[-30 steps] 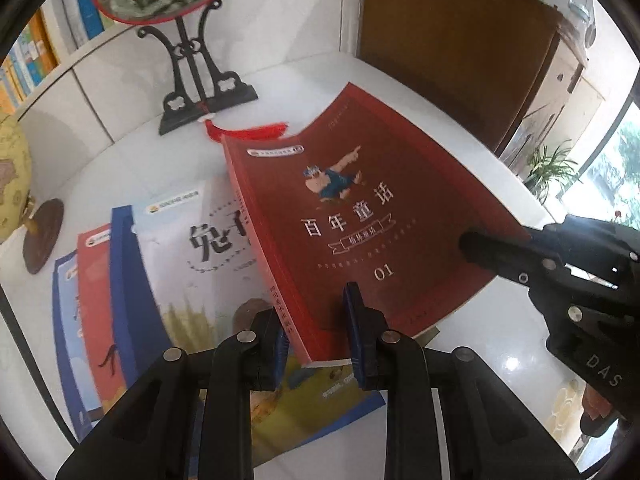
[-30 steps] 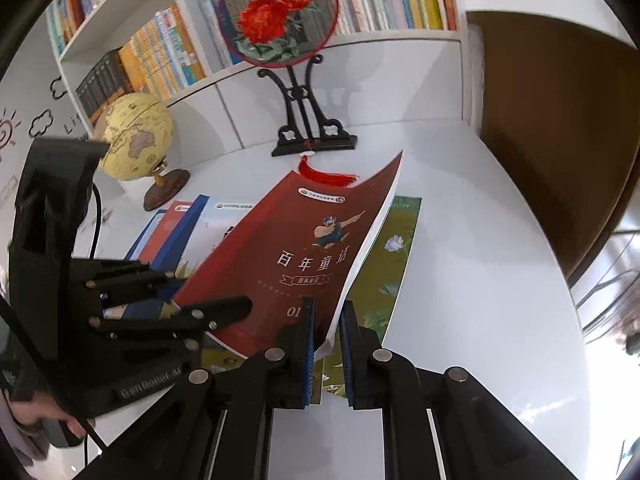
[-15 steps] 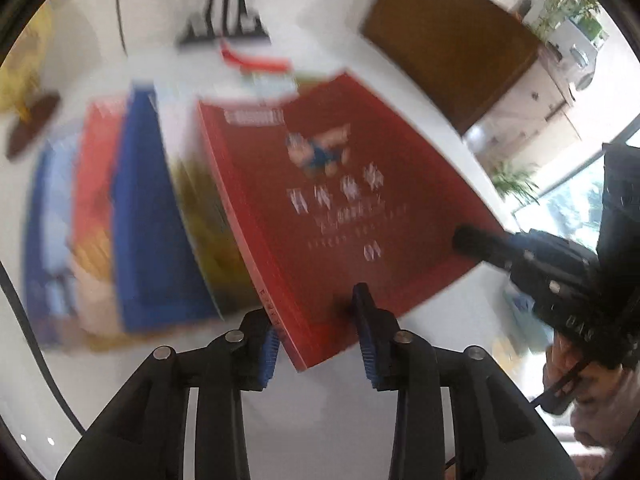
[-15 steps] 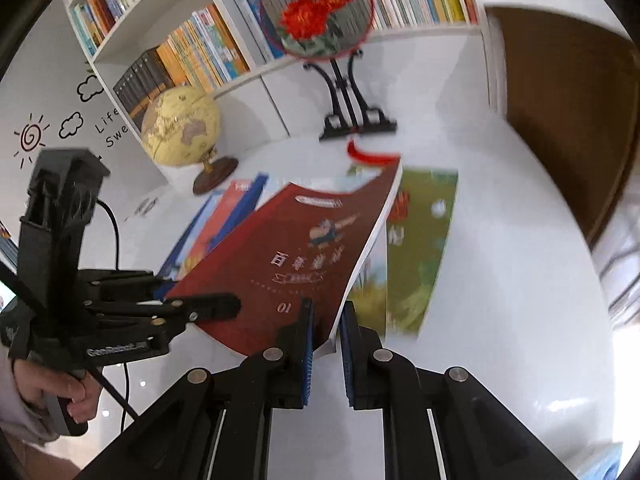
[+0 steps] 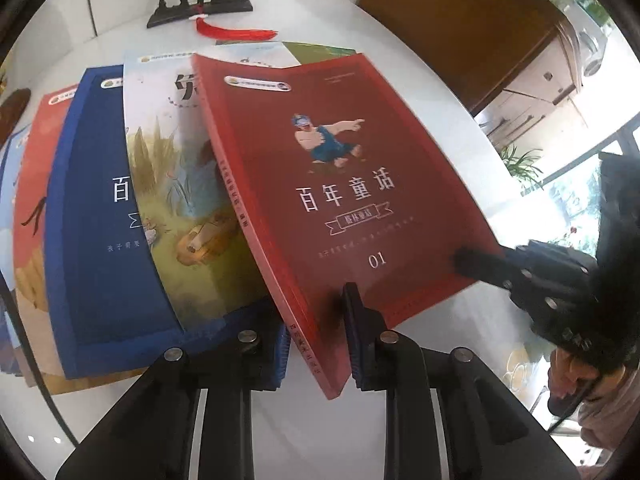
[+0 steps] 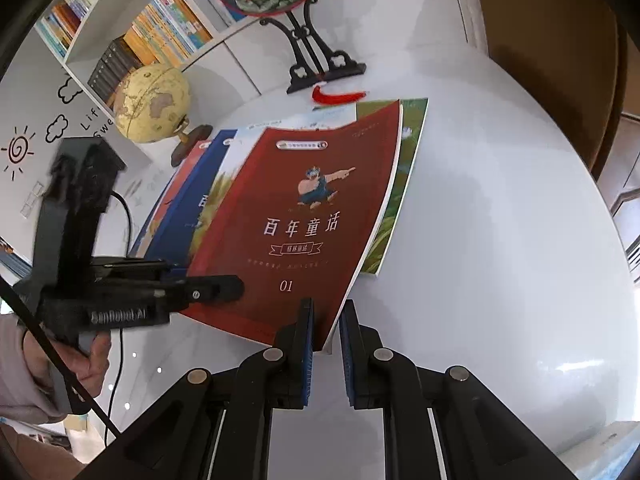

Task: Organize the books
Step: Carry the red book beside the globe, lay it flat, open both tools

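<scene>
bare table (image 6: 500, 240) right, globe (image 6: 152, 104) left

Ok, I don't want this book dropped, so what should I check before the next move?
1. Left gripper clamped on the dark red book at its spine corner: ok.
2. Right gripper clamped on the page-side corner: cannot tell; a gap shows beside one pad.
3. Book's near end raised above the blue book: ok.
4. Book's far end off the pile: cannot tell.
5. Red tassel lying apart from the dark red book: ok.
</scene>
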Demonstrator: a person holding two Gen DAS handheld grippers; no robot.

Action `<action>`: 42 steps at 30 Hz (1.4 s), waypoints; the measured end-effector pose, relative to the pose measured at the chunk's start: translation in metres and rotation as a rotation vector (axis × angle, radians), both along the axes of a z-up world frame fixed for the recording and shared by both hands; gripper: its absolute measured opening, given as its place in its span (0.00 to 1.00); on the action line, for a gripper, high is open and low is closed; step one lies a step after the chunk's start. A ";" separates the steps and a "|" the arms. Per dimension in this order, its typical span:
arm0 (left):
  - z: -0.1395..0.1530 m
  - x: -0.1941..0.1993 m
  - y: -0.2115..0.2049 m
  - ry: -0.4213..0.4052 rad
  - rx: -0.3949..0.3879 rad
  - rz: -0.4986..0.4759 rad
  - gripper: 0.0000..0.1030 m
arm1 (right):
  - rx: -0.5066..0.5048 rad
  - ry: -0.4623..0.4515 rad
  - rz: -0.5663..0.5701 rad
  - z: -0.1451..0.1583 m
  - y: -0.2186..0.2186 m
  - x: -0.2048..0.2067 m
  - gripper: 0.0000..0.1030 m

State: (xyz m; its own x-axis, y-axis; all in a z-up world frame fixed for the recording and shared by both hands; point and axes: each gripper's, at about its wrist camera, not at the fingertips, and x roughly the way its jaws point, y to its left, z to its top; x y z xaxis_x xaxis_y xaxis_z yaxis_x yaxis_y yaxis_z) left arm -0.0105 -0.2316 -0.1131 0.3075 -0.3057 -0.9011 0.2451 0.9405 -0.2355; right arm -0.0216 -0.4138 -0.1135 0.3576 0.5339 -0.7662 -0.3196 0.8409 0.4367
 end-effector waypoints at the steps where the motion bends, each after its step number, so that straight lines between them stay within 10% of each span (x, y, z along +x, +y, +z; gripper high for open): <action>1: -0.001 0.000 0.001 0.009 -0.004 0.011 0.20 | -0.002 0.009 -0.003 -0.003 -0.001 0.002 0.13; 10: 0.010 -0.005 0.003 -0.011 0.019 0.021 0.20 | 0.288 0.205 -0.162 -0.046 -0.028 0.024 0.15; 19: 0.049 -0.019 0.017 -0.141 0.077 0.073 0.20 | 0.142 -0.088 -0.002 0.028 0.020 0.004 0.10; 42: 0.093 -0.092 0.206 -0.260 0.010 0.293 0.20 | 0.135 -0.239 0.197 0.106 0.187 -0.032 0.11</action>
